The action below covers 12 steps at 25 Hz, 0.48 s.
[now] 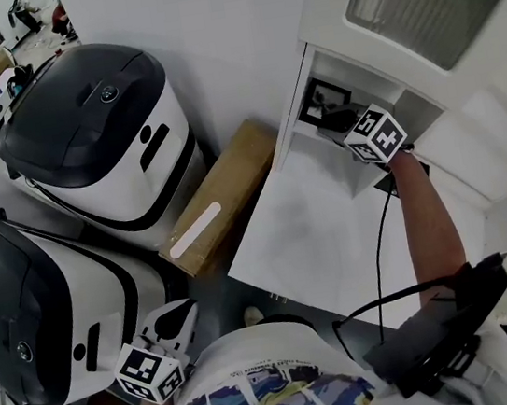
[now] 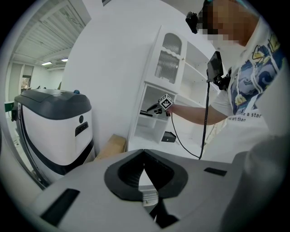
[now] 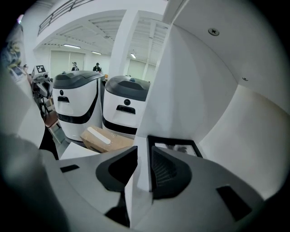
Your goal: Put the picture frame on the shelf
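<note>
**Head view:** The right gripper (image 1: pixel 341 122) is reaching into the white shelf (image 1: pixel 290 120) at 1 o'clock. The picture frame (image 1: pixel 323 99) is sitting inside that shelf space, right by the gripper's tips. The left gripper (image 1: pixel 178 317) is hanging low at 7 o'clock, beside a big white and black machine (image 1: pixel 33 305). A brown box (image 1: pixel 220 197) is lying on the floor at 10 o'clock from the middle, next to the shelf.

**Left gripper view:** The left gripper (image 2: pixel 144 156) is pressing its 2 jaws together at the tips and is holding nothing. The shelf (image 2: pixel 152 115) is showing at 12 o'clock, with the right gripper (image 2: pixel 156 108) poking into it.

**Right gripper view:** The right gripper (image 3: pixel 142 154) is keeping a gap between its 2 jaws. The picture frame (image 3: pixel 174 146) is showing its black left edge in that gap, just beside the right jaw. The jaws are not squeezing it. The brown box (image 3: pixel 106 140) is lying at 9 o'clock.
</note>
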Tool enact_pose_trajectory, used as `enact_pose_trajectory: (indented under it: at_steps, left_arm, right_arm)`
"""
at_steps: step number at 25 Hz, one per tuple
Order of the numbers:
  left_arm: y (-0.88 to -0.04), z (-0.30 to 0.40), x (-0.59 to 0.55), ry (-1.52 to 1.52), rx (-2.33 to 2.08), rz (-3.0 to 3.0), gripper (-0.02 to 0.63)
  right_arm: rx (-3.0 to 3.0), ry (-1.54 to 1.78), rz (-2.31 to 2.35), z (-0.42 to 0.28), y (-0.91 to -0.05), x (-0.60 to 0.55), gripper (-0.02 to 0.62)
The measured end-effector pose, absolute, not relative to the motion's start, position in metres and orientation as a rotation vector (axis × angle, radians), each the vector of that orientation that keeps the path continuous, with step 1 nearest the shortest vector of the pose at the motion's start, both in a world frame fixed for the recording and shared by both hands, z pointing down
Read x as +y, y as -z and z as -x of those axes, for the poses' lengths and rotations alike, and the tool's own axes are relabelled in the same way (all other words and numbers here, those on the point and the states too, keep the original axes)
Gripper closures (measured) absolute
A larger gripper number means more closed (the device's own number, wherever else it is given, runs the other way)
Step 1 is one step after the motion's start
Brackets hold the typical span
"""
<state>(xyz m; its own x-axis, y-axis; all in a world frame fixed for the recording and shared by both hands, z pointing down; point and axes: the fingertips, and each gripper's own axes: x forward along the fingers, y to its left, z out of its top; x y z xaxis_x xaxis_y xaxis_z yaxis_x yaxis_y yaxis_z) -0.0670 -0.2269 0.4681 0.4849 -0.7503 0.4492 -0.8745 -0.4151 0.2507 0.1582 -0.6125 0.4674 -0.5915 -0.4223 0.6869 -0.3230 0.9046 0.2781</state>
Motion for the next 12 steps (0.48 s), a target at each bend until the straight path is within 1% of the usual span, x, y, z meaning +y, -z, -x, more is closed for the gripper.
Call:
enact_pose_trajectory:
  at_steps: [3, 12]
  left_arm:
    - [-0.469, 0.067, -0.219, -0.364, -1.336, -2.289, 0.594]
    - [-0.473, 0.071, -0.19, -0.349, -1.278, -2.305, 0.594]
  right_arm:
    - [-2.243, 0.165, -0.539, -0.159, -0.463, -0.602, 0.502]
    - [-2.204, 0.148, -0.541, -0.158, -0.466, -0.552, 0.545]
